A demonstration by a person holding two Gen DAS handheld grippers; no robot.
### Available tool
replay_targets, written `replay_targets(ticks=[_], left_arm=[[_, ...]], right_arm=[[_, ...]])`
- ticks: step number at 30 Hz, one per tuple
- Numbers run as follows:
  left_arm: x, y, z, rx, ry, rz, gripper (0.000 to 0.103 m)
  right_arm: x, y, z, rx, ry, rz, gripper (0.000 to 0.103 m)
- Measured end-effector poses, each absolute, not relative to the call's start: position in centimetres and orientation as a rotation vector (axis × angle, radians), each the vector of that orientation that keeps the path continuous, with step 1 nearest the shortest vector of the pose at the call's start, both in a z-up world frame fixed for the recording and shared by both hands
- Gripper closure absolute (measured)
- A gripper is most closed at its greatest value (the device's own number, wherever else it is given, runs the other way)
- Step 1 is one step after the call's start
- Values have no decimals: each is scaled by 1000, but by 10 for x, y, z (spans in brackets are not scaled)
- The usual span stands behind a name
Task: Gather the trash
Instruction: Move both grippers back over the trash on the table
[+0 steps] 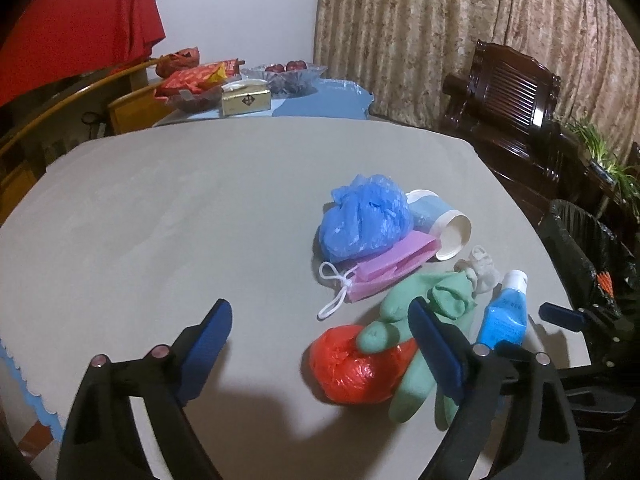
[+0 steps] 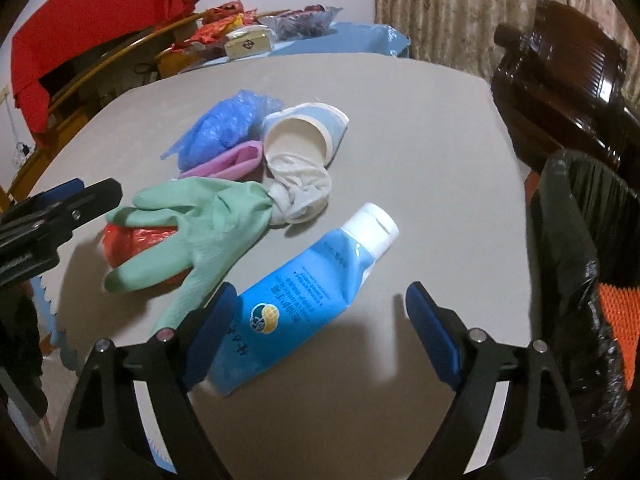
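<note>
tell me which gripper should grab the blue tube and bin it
Right. The right gripper is open with the blue tube already lying between its fingers, and the black-lined bin stands on its side. The left gripper is open over the red bag.

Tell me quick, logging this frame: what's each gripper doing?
Left gripper: open, holding nothing.
Right gripper: open, empty, over the blue tube.
</note>
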State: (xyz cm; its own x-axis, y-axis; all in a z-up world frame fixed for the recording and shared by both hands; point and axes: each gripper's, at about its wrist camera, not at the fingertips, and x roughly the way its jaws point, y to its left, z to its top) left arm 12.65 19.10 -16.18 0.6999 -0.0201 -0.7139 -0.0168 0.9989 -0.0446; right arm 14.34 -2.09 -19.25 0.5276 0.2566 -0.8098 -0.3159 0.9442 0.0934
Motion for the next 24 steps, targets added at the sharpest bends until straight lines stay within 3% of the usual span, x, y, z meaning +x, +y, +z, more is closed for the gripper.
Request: replay_targets(ticks=[9, 24], left_arm=[[131, 194, -162, -69, 801, 9, 17], [134, 183, -163, -75, 805, -15, 17]], right_arm=[[149, 6, -207, -148, 954, 292, 12], [144, -46, -200, -139, 979, 268, 16]])
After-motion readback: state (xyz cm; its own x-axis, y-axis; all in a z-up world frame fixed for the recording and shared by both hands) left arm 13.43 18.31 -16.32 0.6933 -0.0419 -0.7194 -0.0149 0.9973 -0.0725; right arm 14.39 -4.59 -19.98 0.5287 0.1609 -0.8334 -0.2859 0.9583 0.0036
